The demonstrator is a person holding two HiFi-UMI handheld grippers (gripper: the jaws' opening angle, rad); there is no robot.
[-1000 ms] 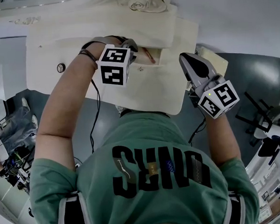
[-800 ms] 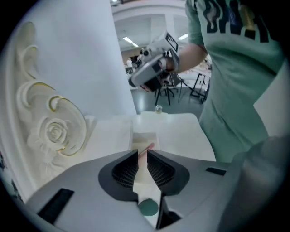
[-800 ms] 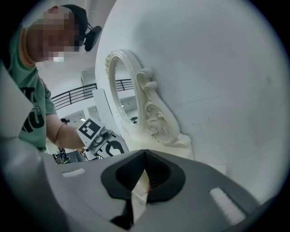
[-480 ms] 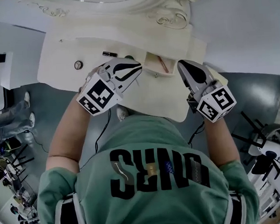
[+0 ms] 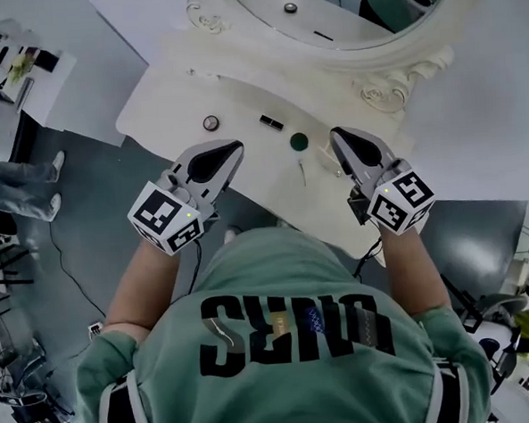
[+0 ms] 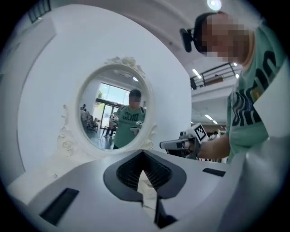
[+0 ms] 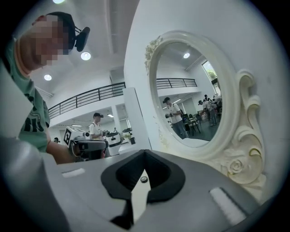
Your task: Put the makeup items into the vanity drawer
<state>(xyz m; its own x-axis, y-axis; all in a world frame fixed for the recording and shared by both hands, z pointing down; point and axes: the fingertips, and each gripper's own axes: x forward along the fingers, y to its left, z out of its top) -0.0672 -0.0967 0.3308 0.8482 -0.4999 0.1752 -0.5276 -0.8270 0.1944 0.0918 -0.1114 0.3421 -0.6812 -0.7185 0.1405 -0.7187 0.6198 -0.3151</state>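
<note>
On the white vanity top (image 5: 169, 105) lie a small round compact (image 5: 210, 123), a black lipstick tube (image 5: 271, 122), a dark green round pot (image 5: 299, 141) and a thin pencil-like stick (image 5: 303, 170). My left gripper (image 5: 235, 148) hovers over the front of the top, left of the pot, jaws shut and empty. My right gripper (image 5: 335, 134) hangs just right of the pot, also shut and empty. No open drawer shows. The left gripper view looks past closed jaws (image 6: 143, 153) at the oval mirror (image 6: 113, 108); the right gripper view (image 7: 145, 153) does likewise.
An ornate oval mirror frame (image 5: 390, 64) rises at the back of the vanity. Grey floor (image 5: 94, 199) with cables lies to the left, white wall panels to the right. Other people and equipment stand in the hall behind.
The left gripper has drawn back from the small open drawer toward the vanity's front. The head view has swung up to the mirror, and the open drawer no longer shows. The right gripper stayed about where it was.
</note>
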